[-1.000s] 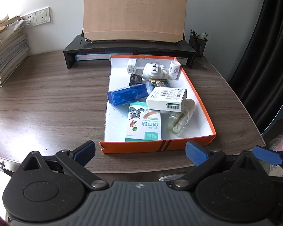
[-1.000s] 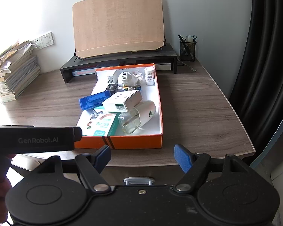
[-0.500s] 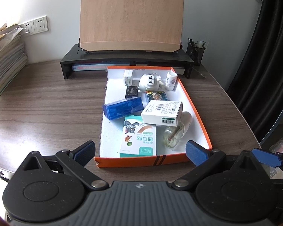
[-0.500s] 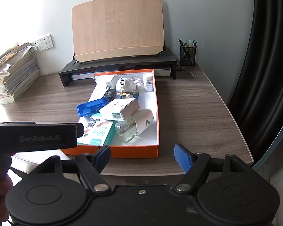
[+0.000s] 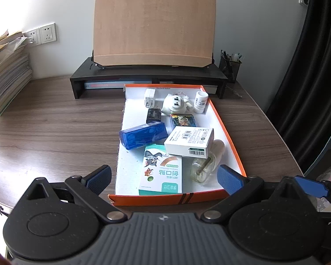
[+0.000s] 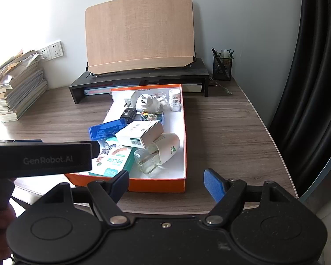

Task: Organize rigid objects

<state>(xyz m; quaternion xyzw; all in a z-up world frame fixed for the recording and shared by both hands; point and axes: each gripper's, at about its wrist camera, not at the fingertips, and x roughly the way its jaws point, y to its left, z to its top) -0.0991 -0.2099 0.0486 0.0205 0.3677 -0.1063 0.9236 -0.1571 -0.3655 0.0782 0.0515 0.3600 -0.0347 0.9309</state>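
An orange-rimmed box lid lies on the wooden desk, white inside. It holds a blue case, a white carton, a teal plaster box, a glass bottle with a white cap, a white plug adapter, a small white bottle and a black item. My left gripper is open in front of the lid's near wall, nothing between its fingers. My right gripper is open too, to the right of the left one.
A black monitor riser with a wooden board stands behind the lid. A stack of papers sits at the far left, a mesh pen cup at the back right. A dark curtain hangs beyond the desk's right edge.
Both views have tilted slightly, so the lid sits a little lower and nearer in frame. Nothing in the lid has shifted and both grippers stay open.
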